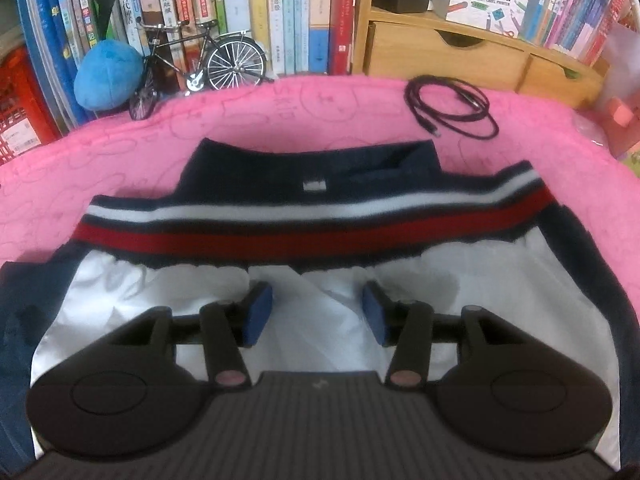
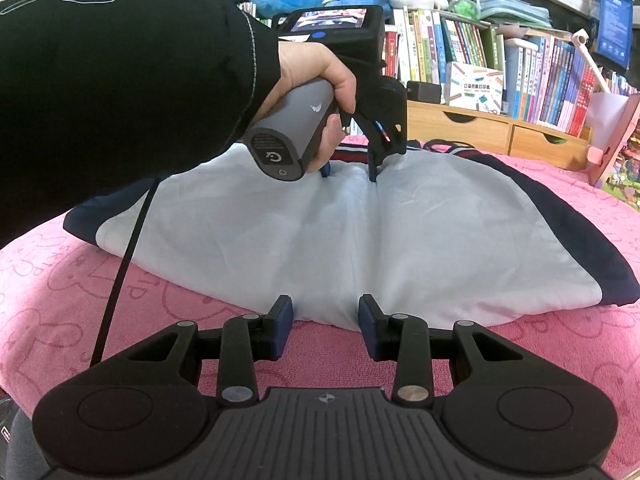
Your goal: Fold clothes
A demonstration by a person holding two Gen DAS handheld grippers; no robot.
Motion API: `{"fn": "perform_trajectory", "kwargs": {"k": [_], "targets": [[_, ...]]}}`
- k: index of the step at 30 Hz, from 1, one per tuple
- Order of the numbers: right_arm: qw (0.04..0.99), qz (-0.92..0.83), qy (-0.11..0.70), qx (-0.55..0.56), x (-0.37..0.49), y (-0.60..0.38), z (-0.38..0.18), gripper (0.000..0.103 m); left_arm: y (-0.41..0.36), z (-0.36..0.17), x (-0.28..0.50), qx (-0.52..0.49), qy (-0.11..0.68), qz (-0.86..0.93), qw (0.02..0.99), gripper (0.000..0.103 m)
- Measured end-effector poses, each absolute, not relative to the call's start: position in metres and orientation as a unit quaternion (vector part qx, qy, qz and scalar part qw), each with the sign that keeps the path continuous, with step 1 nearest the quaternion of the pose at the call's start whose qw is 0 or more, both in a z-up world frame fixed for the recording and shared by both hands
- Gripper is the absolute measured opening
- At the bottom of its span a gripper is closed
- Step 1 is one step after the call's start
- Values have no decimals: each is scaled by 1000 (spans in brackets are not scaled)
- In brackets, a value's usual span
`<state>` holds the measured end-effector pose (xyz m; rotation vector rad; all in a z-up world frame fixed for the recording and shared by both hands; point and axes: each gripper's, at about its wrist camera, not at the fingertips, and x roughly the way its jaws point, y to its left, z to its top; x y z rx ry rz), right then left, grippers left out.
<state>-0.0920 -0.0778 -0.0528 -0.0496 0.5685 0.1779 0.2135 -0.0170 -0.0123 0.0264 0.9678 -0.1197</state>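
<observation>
Pink terry towel [image 2: 520, 344] with stamped bunny outlines covers the tabletop, bookshelves [image 1: 280, 16] behind. Across it lies the folded jacket [image 2: 360, 240], long axis left to right, smooth white lining up, navy collar and red-white ribbed band at upper centre. Left tongs [image 1: 318, 312] hover over the lining, jaws apart, empty. Right tongs [image 2: 325, 330] gape narrowly at its near edge.

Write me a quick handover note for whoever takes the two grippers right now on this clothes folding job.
Left gripper: open, fingers down on the white panel near the striped collar, nothing pinched.
Right gripper: open, at the near edge of the jacket, gripping nothing.
Jacket lies on the pink towel, both sides already folded in.
Left: fold it across, collar to hem, and smooth.
</observation>
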Motion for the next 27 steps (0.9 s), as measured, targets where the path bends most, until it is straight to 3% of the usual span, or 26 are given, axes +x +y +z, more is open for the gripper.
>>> {"fn": "perform_trajectory", "kwargs": {"k": [11, 14, 27], "targets": [[954, 89, 284, -24, -91, -79, -52, 37, -18, -12, 222, 4, 467, -49, 883, 49], [954, 91, 285, -23, -92, -80, -52, 37, -17, -4, 214, 11, 477, -47, 878, 44], [960, 104, 260, 20, -96, -93, -55, 38, -2, 21, 77, 35, 411, -133, 901, 44]]}}
